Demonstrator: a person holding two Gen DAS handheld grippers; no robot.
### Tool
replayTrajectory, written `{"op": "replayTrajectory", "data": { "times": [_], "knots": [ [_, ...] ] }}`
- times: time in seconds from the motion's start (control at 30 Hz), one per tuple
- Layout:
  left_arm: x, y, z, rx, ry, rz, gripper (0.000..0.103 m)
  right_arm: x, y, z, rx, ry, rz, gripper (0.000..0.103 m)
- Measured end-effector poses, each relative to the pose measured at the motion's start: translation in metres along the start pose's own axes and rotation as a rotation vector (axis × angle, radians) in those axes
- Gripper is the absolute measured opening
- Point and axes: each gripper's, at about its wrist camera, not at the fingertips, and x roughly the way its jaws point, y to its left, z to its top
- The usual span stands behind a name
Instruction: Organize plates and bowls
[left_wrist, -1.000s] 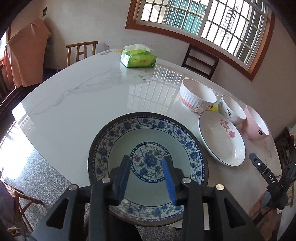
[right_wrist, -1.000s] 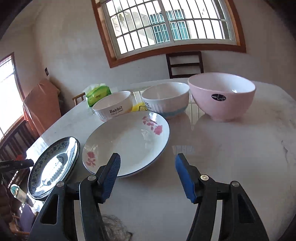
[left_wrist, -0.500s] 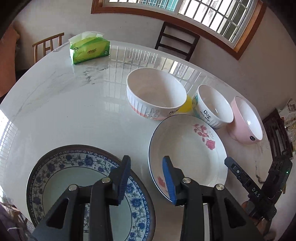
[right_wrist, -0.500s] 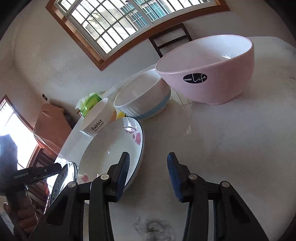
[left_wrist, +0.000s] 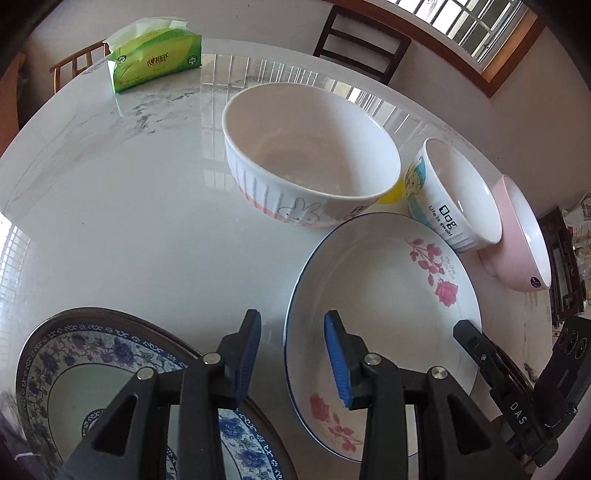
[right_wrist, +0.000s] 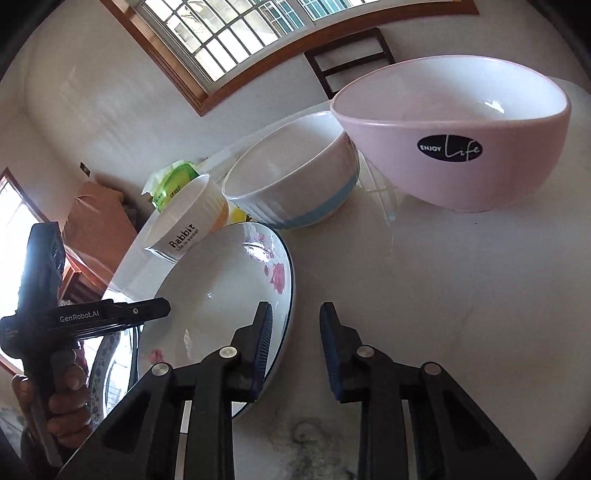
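A white plate with pink roses (left_wrist: 384, 280) lies on the marble table (left_wrist: 129, 206); its left rim sits between the blue pads of my open left gripper (left_wrist: 291, 350). My open right gripper (right_wrist: 295, 347) straddles the same plate's (right_wrist: 221, 295) right rim. A blue-patterned plate (left_wrist: 66, 369) lies at lower left. Behind stand a ribbed white rabbit bowl (left_wrist: 310, 155), a small white bowl (left_wrist: 458, 195) and a pink bowl (left_wrist: 524, 236). In the right wrist view the pink bowl (right_wrist: 454, 144) is close ahead.
A green tissue pack (left_wrist: 155, 62) sits at the table's far side. Wooden chairs (left_wrist: 362, 40) stand behind the table under the window. The other hand-held gripper (right_wrist: 74, 317) shows at the left of the right wrist view.
My left gripper moved right from over the blue plate to the rose plate's left rim. My right gripper narrowed and moved in on the plate's right rim.
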Motion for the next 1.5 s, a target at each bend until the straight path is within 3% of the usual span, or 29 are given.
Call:
{"op": "replayTrajectory", "data": {
  "times": [0.03,0.2,0.43,0.67,0.87,1.13,1.5],
  "knots": [
    [0.0,-0.002,-0.001,0.009,-0.003,-0.009,0.018,0.001,0.001,0.0,-0.006,0.004,-0.002,0.02],
    [-0.008,-0.01,-0.01,-0.001,-0.029,0.049,0.018,0.004,0.008,0.001,-0.049,0.018,-0.016,0.01],
    [-0.027,-0.018,-0.036,-0.017,-0.056,0.051,0.017,-0.004,0.009,-0.003,-0.076,0.006,-0.045,0.01],
    [-0.048,-0.017,-0.066,-0.043,-0.076,0.014,0.016,-0.03,0.009,-0.03,-0.059,0.009,-0.029,0.011],
    [-0.077,-0.022,-0.092,-0.026,-0.143,0.044,0.016,-0.059,0.021,-0.049,-0.073,-0.002,-0.014,0.011],
    [-0.111,0.003,-0.117,-0.073,-0.205,0.065,0.017,-0.08,0.055,-0.061,-0.116,-0.012,0.035,0.011],
    [-0.136,0.058,-0.135,-0.148,-0.226,0.096,0.017,-0.061,0.106,-0.07,-0.21,0.039,0.073,0.011]
  ]
}}
